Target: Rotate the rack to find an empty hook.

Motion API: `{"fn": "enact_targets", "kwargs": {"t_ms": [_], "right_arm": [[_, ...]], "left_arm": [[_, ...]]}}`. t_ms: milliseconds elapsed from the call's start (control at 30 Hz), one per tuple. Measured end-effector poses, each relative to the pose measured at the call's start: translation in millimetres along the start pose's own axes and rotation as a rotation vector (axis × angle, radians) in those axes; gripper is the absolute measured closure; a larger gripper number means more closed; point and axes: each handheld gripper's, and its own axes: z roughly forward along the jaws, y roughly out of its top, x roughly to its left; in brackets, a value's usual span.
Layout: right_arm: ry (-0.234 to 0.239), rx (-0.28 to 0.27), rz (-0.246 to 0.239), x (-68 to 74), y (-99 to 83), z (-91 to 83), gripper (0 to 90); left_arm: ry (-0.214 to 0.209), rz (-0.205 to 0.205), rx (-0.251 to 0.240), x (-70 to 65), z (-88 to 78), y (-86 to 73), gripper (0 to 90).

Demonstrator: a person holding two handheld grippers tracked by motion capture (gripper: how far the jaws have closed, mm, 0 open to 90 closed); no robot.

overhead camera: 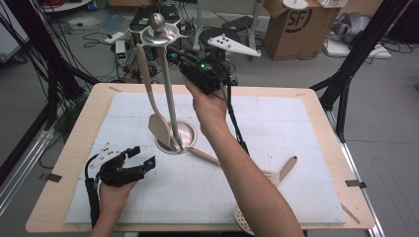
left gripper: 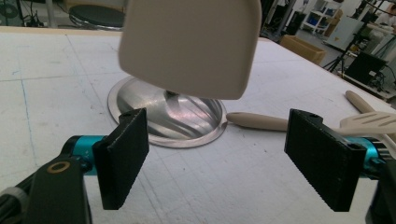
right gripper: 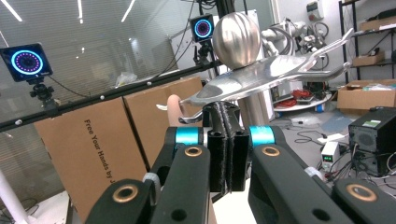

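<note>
Up by the steel stand's hook crown (right gripper: pixel 275 70), my right gripper (right gripper: pixel 227 154) is fully shut, empty; a bump could unhook the hanging beige spatula (overhead camera: pixel 159 126).

High view overhead, gripper views close, sharing the stand (overhead camera: pixel 168 89)
</note>
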Motion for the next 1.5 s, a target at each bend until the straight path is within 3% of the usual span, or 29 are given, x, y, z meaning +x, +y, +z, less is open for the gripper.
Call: {"fn": "enact_targets", "kwargs": {"t_ms": [400, 567, 867, 1100, 1500], "right_arm": [[-0.011, 0.017, -0.030, -1.1, 1.0, -3.1, 90.0], [-0.037, 0.019, -0.031, -11.0, 1.5, -20.3, 89.9], [-0.053, 0.073, -0.003, -30.0, -12.2, -60.7, 74.1], [-0.062, 0.096, 0.035, -44.7, -31.7, -92.8, 72.1], [-0.040, 0.144, 0.099, -56.3, -65.3, -116.2, 66.4]], "left_arm": [[-0.005, 0.012, 0.004, 0.8, -3.9, -0.3, 22.5], [-0.004, -0.013, -0.005, 3.8, -5.7, -0.8, 22.4], [-0.005, -0.006, -0.001, 3.9, -6.2, -1.0, 22.4], [0.000, 0.016, 0.012, 1.1, -4.7, -0.7, 22.4], [0.013, 0.019, 0.020, 1.8, -5.0, -1.6, 22.4]]}}
